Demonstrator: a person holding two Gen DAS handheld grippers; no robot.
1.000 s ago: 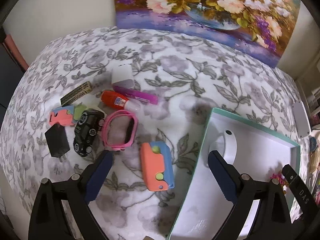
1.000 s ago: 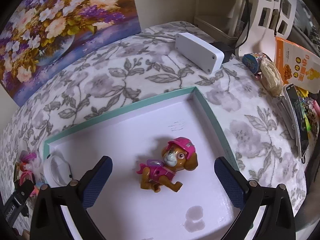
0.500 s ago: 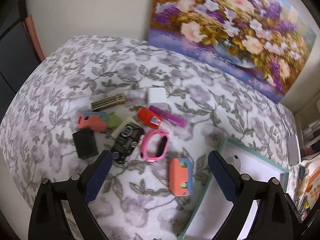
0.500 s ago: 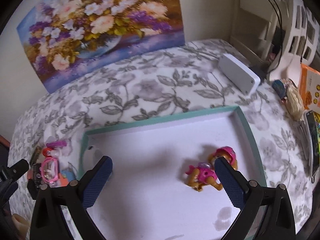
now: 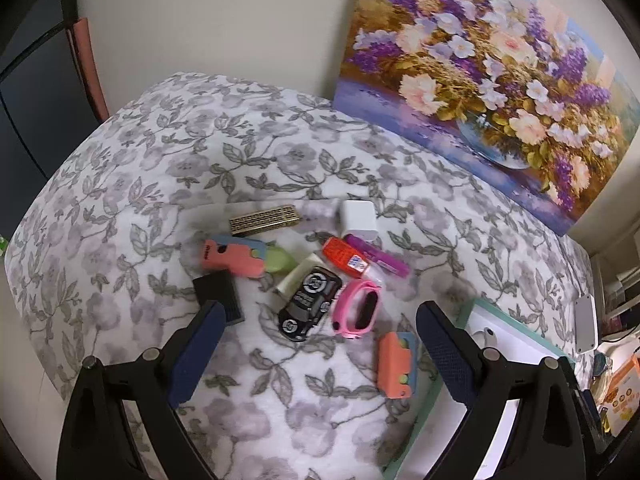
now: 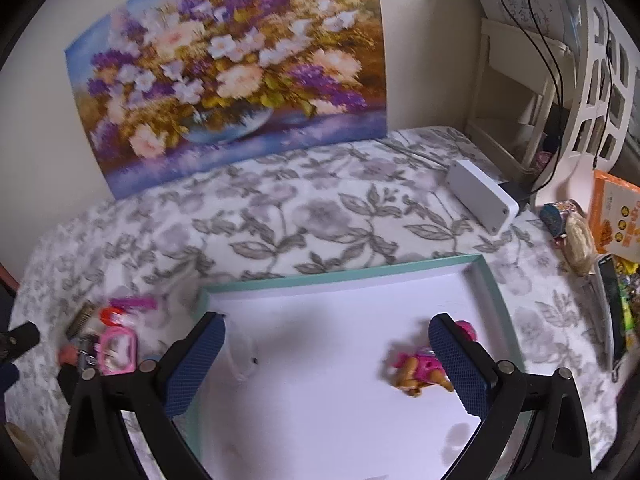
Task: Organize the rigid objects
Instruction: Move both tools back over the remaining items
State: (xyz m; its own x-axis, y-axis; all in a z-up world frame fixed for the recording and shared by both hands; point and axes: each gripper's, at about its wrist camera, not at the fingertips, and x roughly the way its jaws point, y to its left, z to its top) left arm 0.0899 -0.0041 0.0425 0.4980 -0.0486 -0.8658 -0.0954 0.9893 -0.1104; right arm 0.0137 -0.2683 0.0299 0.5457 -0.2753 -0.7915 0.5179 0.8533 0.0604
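Both claws are spread and empty; the left gripper (image 5: 316, 354) is best lowered squarely over the car (image 5: 310, 304), clear of the watch (image 5: 358, 309).

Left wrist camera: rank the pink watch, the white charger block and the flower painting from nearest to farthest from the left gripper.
From the left gripper:
1. Pink watch, just ahead between the open fingers, slightly right.
2. White charger block, farther back at the far edge of the pile.
3. Flower painting, farthest, leaning against the wall, upper right.

Toys (image 5: 312, 304) clustered beside teal-rimmed tray (image 6: 348, 274).
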